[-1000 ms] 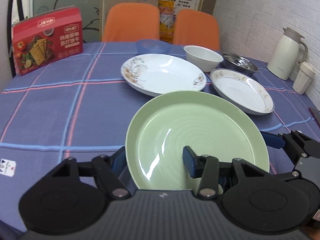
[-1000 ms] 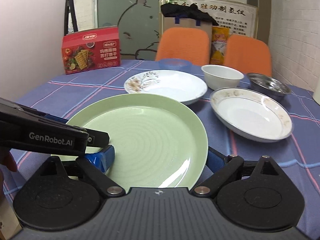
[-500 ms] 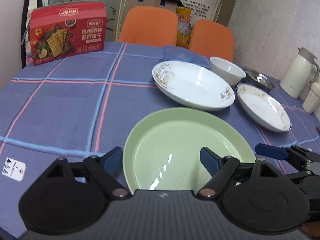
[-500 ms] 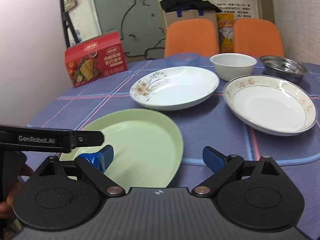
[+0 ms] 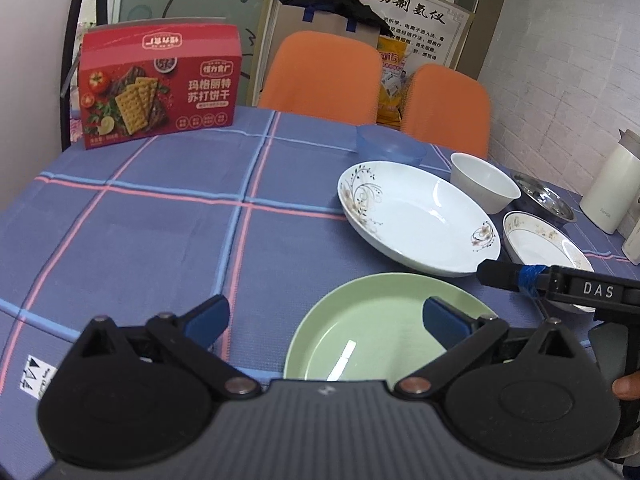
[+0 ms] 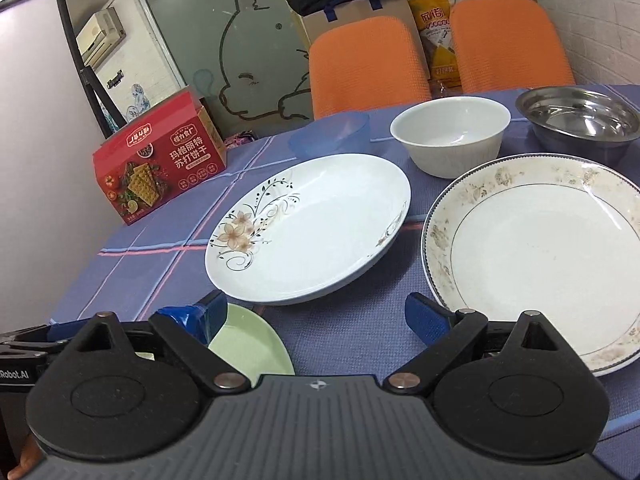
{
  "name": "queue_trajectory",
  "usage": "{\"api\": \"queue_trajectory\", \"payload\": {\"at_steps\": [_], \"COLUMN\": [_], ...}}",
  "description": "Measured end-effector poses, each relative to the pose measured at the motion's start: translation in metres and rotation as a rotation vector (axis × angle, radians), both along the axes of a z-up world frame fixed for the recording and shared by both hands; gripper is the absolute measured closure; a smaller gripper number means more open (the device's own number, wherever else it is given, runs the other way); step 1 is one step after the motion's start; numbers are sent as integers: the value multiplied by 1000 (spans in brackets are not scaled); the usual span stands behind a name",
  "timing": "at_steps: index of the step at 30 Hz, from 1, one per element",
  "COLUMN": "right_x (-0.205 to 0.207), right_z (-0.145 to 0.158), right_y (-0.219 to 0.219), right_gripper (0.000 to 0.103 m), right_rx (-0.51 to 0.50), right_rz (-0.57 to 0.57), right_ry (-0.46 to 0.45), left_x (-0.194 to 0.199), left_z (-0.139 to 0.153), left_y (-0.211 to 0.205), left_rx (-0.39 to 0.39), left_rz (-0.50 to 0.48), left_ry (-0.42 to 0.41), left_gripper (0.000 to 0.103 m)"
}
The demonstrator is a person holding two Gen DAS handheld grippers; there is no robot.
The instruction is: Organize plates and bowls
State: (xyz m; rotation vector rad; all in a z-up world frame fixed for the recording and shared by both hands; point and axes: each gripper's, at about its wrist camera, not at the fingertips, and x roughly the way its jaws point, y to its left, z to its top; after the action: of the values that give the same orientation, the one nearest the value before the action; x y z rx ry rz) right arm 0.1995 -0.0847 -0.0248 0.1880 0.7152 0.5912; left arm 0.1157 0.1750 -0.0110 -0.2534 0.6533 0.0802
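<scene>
On the left half of the blue checked tablecloth (image 5: 152, 240) lies open room, bare up to the red cracker box (image 5: 160, 84). The left gripper (image 5: 326, 318) gapes wide, empty, over the near edge of the green plate (image 5: 372, 328). The right gripper (image 6: 316, 312) is also spread wide, holding nothing, before the flowered white plate (image 6: 316, 228) and the gold-rimmed plate (image 6: 544, 252). Behind stand a white bowl (image 6: 450, 134), a steel bowl (image 6: 578, 116) and a blue bowl (image 6: 330, 134); orange chairs (image 6: 368, 64) back the table.

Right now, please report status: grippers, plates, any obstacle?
Left gripper open, right gripper open, both empty. Green plate flat on the table, released. Flower plate and bowls unstacked beyond it. Nothing in the way.
</scene>
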Motion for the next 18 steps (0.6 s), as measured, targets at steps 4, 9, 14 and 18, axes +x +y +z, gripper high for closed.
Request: {"api": "queue_trajectory", "payload": {"at_steps": [4, 9, 14, 18], "right_x": [-1, 13, 42, 70], "right_z": [2, 15, 29, 18], "right_y": [-4, 21, 33, 36], "right_gripper": [20, 20, 19, 19], "right_rx": [-5, -65, -127, -162], "right_rz": [-34, 8, 7, 13], "right_ry": [0, -55, -133, -94], "left_x": [9, 42, 87, 111], "left_z": [0, 10, 18, 12], "left_y": [4, 12, 27, 34], "left_rx": [-2, -9, -9, -8], "left_rz": [-1, -28, -37, -26], "left_ry": [2, -5, 12, 53], "left_gripper": [1, 1, 1, 1]}}
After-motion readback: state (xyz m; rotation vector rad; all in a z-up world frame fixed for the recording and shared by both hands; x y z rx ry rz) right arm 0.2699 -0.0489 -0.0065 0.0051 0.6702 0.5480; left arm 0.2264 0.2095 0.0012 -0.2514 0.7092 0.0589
